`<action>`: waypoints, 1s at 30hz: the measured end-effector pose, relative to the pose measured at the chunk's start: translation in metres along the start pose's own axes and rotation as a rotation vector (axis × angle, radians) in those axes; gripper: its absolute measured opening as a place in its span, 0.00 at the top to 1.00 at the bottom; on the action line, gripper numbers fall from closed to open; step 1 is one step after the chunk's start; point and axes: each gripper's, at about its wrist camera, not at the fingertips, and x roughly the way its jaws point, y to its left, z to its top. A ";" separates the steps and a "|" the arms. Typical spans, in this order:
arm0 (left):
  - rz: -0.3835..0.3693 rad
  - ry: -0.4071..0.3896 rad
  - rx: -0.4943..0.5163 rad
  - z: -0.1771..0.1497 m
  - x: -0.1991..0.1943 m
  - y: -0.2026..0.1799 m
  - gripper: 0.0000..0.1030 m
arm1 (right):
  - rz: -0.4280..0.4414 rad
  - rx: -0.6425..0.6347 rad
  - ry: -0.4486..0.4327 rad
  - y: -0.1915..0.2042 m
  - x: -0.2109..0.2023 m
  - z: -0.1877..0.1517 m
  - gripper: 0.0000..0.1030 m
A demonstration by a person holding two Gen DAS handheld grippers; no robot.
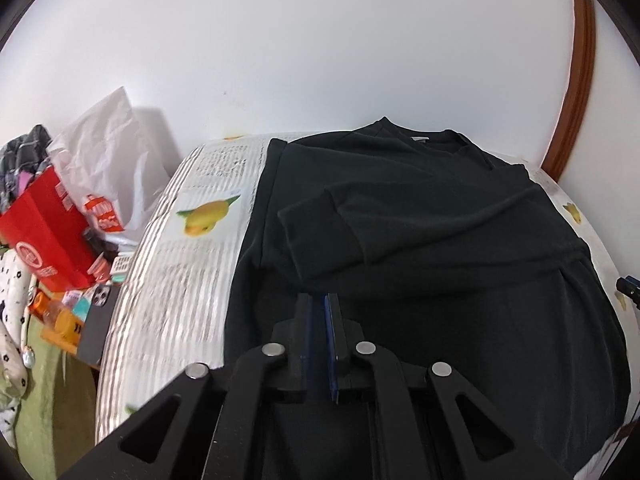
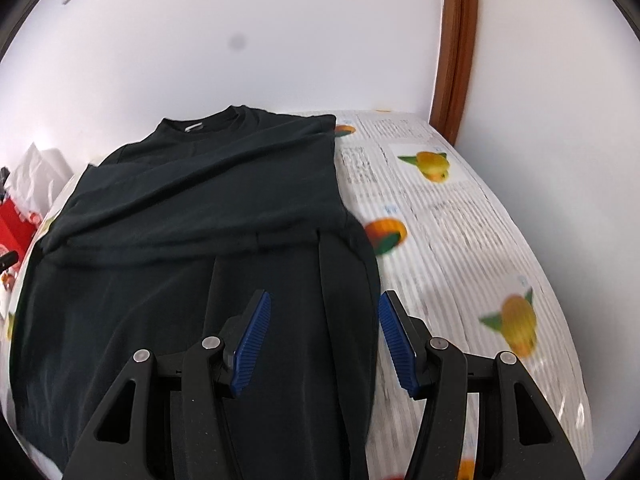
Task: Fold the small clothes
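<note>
A black long-sleeved shirt [image 1: 440, 240] lies flat on the table, collar at the far edge, both sleeves folded across the body. It also shows in the right wrist view [image 2: 200, 208]. My left gripper [image 1: 319, 300] hovers over the shirt's lower left part with its jaws nearly closed and nothing between them. My right gripper [image 2: 324, 308] is open above the shirt's lower right edge, with its blue pads [image 2: 256, 328] spread wide and empty.
The table wears a white cloth [image 2: 460, 220] printed with text and orange fruit. Left of it are a red box [image 1: 44, 232], a white plastic bag [image 1: 108, 152], a phone and bottles. A white wall and brown door frame [image 2: 456, 48] stand behind.
</note>
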 end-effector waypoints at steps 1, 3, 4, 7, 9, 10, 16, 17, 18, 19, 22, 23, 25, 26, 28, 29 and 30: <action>0.001 0.001 -0.002 -0.004 -0.004 0.000 0.92 | -0.003 -0.005 0.000 0.000 -0.005 -0.006 0.46; -0.008 0.004 -0.014 -0.014 -0.014 0.002 0.92 | -0.015 -0.021 0.001 0.001 -0.013 -0.017 0.46; -0.009 0.007 -0.023 -0.020 -0.019 0.003 0.92 | -0.021 -0.025 0.004 0.001 -0.015 -0.021 0.46; 0.002 0.011 -0.033 -0.034 -0.029 0.006 0.84 | -0.013 -0.006 0.022 -0.002 -0.021 -0.037 0.46; 0.004 0.017 -0.037 -0.044 -0.035 0.007 0.71 | -0.012 0.014 0.034 -0.006 -0.023 -0.048 0.46; 0.007 0.021 -0.043 -0.049 -0.037 0.009 0.63 | -0.018 0.019 0.039 -0.008 -0.024 -0.052 0.46; 0.007 0.054 -0.068 -0.082 -0.042 0.016 0.60 | -0.030 0.049 0.043 -0.020 -0.032 -0.080 0.46; 0.005 0.063 -0.071 -0.087 -0.041 0.018 0.60 | -0.030 0.053 0.049 -0.021 -0.032 -0.083 0.46; 0.003 0.074 -0.076 -0.092 -0.040 0.020 0.60 | -0.032 0.055 0.055 -0.022 -0.032 -0.087 0.46; -0.002 0.088 -0.085 -0.098 -0.039 0.023 0.60 | -0.035 0.058 0.058 -0.022 -0.033 -0.090 0.46; -0.008 0.121 -0.100 -0.114 -0.035 0.026 0.60 | -0.027 0.066 0.063 -0.022 -0.033 -0.099 0.45; -0.008 0.128 -0.103 -0.118 -0.034 0.026 0.60 | -0.025 0.065 0.066 -0.021 -0.034 -0.102 0.45; -0.009 0.141 -0.104 -0.127 -0.033 0.027 0.60 | -0.029 0.055 0.066 -0.018 -0.034 -0.107 0.45; -0.010 0.145 -0.104 -0.130 -0.033 0.027 0.60 | -0.032 0.048 0.066 -0.016 -0.034 -0.110 0.45; -0.013 0.143 -0.107 -0.135 -0.034 0.026 0.58 | -0.033 0.034 0.071 -0.012 -0.034 -0.115 0.45; -0.016 0.135 -0.106 -0.137 -0.036 0.026 0.55 | -0.033 0.030 0.073 -0.011 -0.034 -0.117 0.45; -0.018 0.133 -0.105 -0.138 -0.037 0.026 0.55 | -0.035 0.024 0.074 -0.010 -0.034 -0.119 0.45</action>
